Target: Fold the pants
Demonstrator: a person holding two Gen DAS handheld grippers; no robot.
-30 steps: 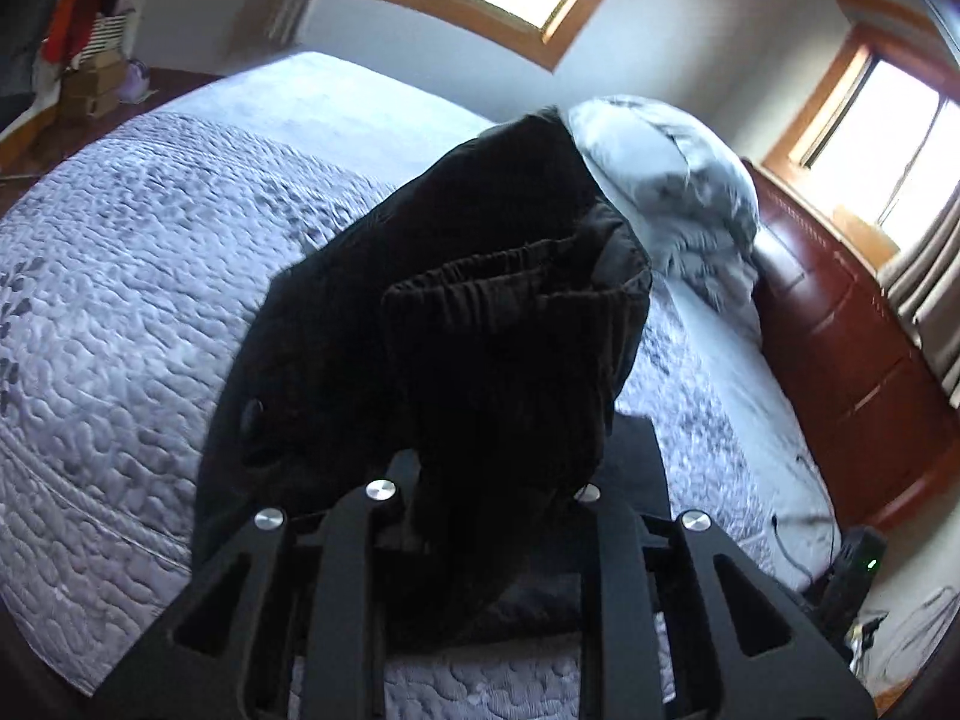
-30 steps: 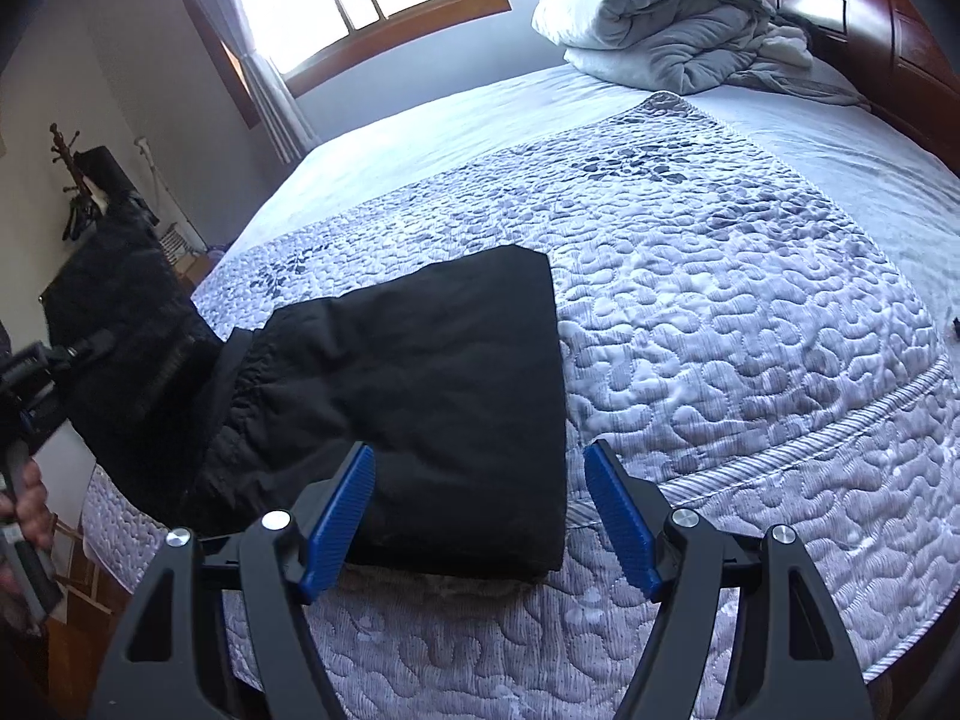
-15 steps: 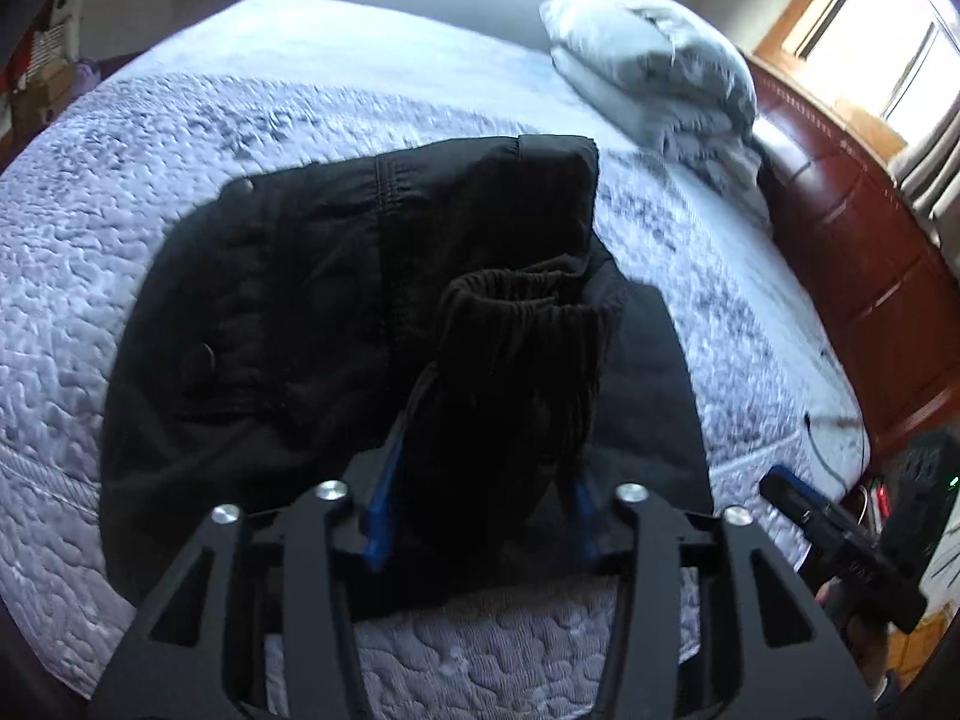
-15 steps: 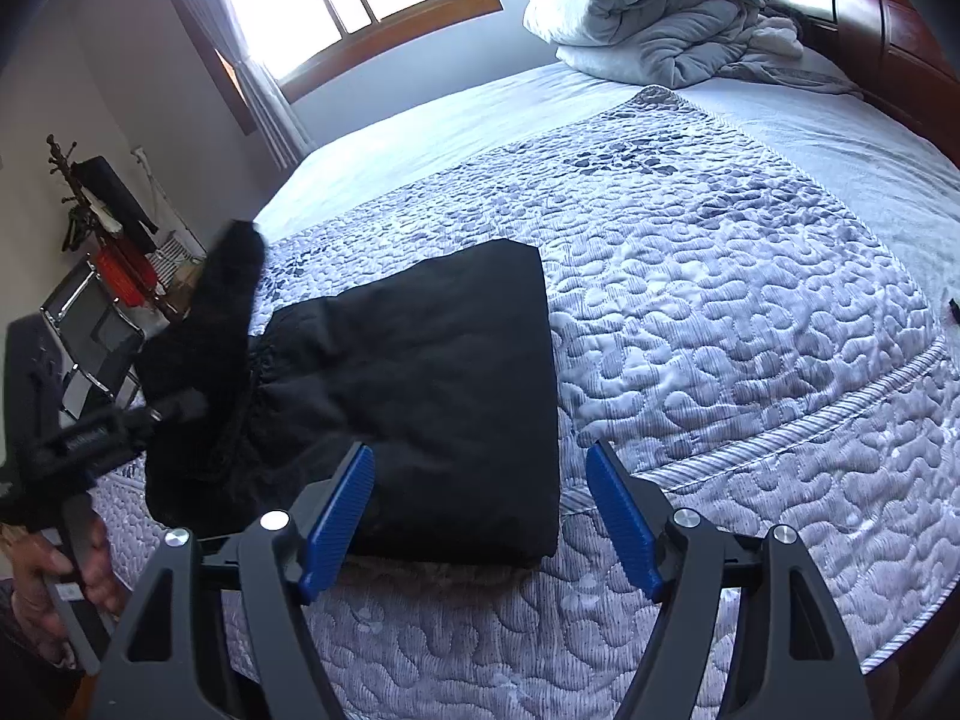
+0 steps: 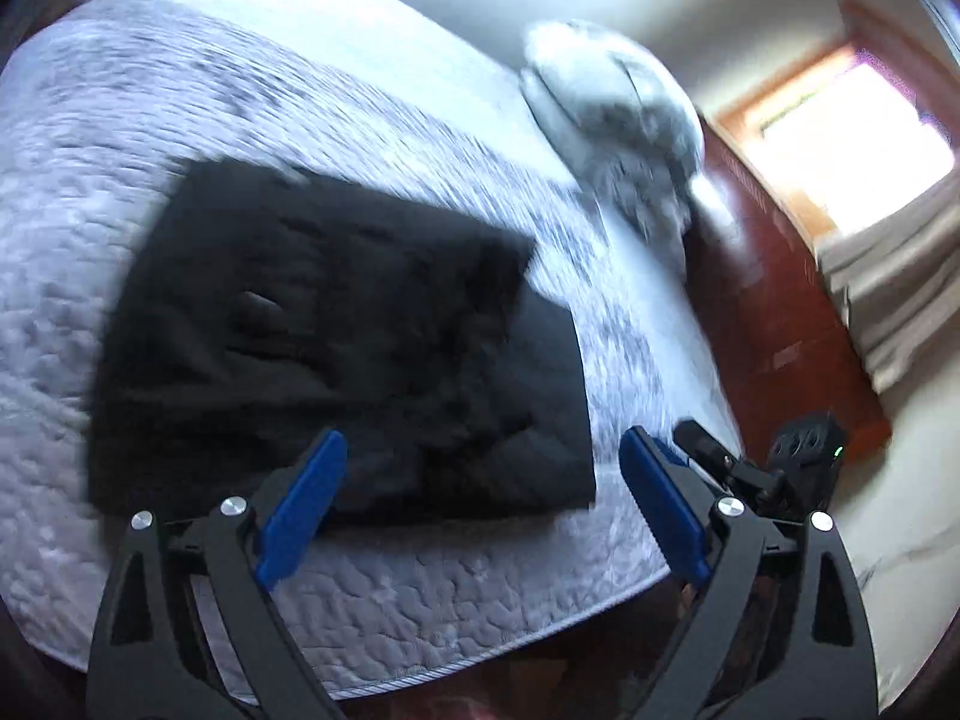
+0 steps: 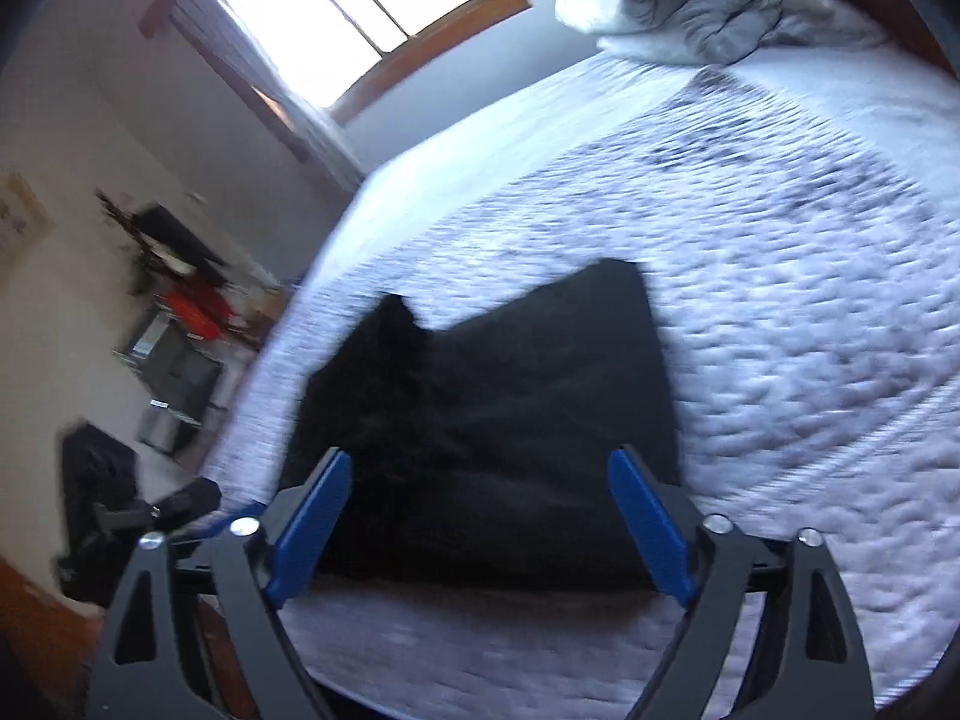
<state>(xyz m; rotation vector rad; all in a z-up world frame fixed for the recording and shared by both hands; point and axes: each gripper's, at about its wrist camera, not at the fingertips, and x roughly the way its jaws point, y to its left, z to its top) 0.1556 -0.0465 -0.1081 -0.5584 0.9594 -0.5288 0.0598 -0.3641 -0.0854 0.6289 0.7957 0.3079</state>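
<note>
Left gripper [image 5: 480,504] opening wide over the near edge of the bed [image 5: 420,618], blue pads spread, nothing between them but air, black cloth lying beyond. Right gripper [image 6: 480,516] likewise opening, jaws far apart, framing the same dark bundle without pressing on it. Largest first: quilted grey bed filling both views, heaped duvet [image 6: 708,6] up at the far end against the dark wooden headboard [image 5: 780,312]. Then the pants [image 5: 336,336], down flat on the quilt close to the near edge, folded into a thick black rectangle, top layer sitting slightly askew of the layer beneath. One corner poking up at the far left of the stack in the right wrist view. Both pictures smeared with motion, so seams and waistband hard to make out. Fold looks close to done, judging by the compact shape. Risks from here: a pad snagging the top layer while pulling away and dragging it open; the raised corner springing back if not pressed down; the bundle, so near the edge, sliding off with one careless nudge.
</note>
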